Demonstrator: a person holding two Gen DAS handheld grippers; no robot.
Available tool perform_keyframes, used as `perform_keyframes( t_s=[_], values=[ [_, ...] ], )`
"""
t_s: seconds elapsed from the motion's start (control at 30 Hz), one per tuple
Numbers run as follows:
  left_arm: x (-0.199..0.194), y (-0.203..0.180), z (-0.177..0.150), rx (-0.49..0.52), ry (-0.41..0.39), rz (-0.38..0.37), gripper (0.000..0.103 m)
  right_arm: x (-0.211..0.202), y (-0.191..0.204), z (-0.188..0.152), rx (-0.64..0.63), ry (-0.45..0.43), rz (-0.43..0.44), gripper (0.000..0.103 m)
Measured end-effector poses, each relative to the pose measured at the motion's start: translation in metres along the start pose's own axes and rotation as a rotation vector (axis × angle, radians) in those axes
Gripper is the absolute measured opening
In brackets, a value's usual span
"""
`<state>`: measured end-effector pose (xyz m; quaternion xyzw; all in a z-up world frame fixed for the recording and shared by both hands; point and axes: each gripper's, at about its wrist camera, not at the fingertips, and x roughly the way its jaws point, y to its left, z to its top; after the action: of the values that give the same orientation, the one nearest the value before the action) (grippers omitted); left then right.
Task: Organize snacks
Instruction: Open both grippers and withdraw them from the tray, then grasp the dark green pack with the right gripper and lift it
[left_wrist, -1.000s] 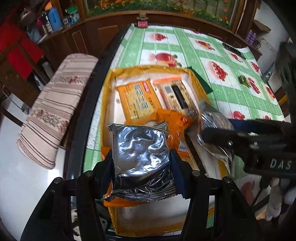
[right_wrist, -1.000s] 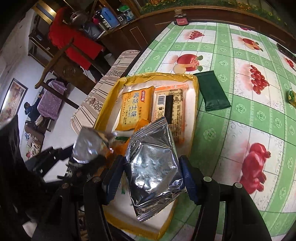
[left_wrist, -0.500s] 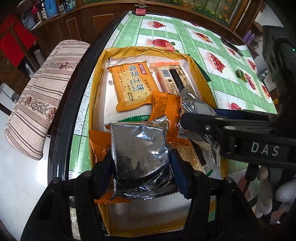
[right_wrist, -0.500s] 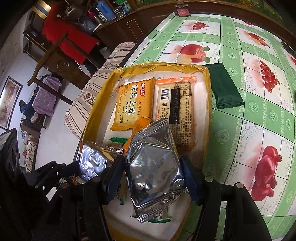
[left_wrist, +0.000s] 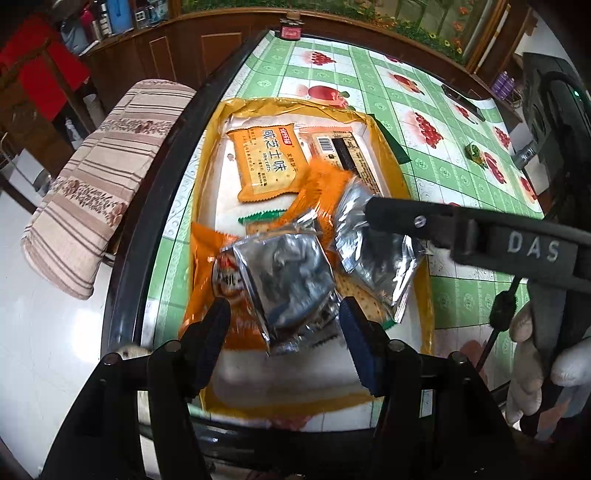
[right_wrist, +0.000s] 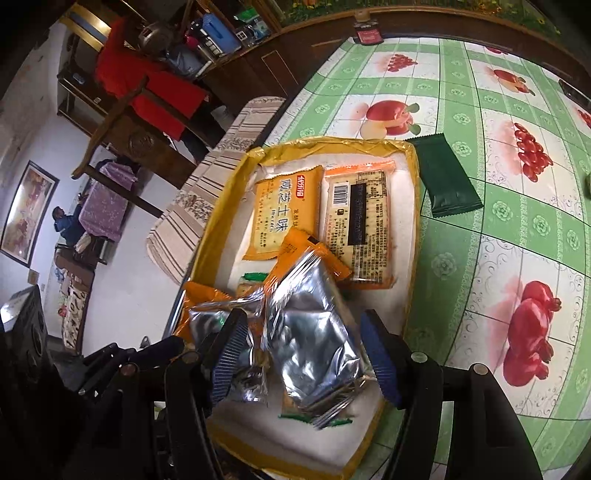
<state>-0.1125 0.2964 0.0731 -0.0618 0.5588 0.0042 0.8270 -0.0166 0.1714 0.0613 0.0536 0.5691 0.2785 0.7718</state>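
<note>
Left tool: my left gripper (left_wrist: 282, 332) stands wide, its blue pads clear on both sides of a crinkled silver foil snack packet (left_wrist: 286, 280); the packet looks blurred and loose, so I judge it just let go.

Right tool: my right gripper (right_wrist: 301, 360) also stands wide around a second silver foil packet (right_wrist: 314, 339), which lies between the pads and, as far as I can tell, is not pinched.

Where the snacks are: both foil packets sit at the 6 o'clock end of the shallow yellow-rimmed white tray (right_wrist: 413, 236), heaped over small orange wrappers. At the tray's 12 o'clock end lie a flat orange biscuit pack with white lettering (right_wrist: 282, 214) and, just beside it at its 3 o'clock, a barcode-printed orange pack (right_wrist: 360, 225).

Left out: a dark green foil packet (right_wrist: 448, 184) lies on the green fruit-patterned tablecloth (right_wrist: 517, 295), just outside the tray at 2 o'clock.

Step in hand: dropping both foil packets into the tray.

Next move, my judgement: draw both tools back and up without snagging foil, then my right goes for the green packet.
</note>
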Motion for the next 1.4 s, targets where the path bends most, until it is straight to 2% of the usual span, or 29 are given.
perform_keyframes(
  t_s=[0.3, 0.63, 0.73, 0.9, 1.13, 1.23, 1.4],
  values=[
    [-0.029, -0.039, -0.025, -0.008, -0.052, 0.020, 0.061, -0.047, -0.029, -0.031, 0.023, -0.043, 0.022, 0.066],
    [-0.053, -0.117, -0.027, 0.036, -0.125, -0.080, 0.060, -0.121, -0.114, -0.081, 0.142, -0.113, -0.040, 0.067],
    [-0.054, -0.138, -0.029, 0.038, -0.130, -0.117, 0.060, -0.144, -0.139, -0.094, 0.172, -0.149, -0.062, 0.068],
    [-0.054, -0.156, -0.033, 0.046, -0.114, -0.145, 0.060, -0.157, -0.168, -0.103, 0.217, -0.165, -0.074, 0.069],
    [-0.042, -0.138, -0.030, 0.033, -0.077, -0.134, 0.060, -0.127, -0.170, -0.079, 0.198, -0.125, -0.080, 0.069],
    [-0.035, -0.115, -0.019, -0.002, -0.076, -0.143, 0.060, -0.104, -0.160, -0.053, 0.161, -0.111, -0.104, 0.069],
    [-0.023, -0.081, -0.003, -0.025, -0.070, -0.157, 0.060, -0.060, -0.138, 0.010, 0.072, -0.098, -0.152, 0.068]
  ],
)
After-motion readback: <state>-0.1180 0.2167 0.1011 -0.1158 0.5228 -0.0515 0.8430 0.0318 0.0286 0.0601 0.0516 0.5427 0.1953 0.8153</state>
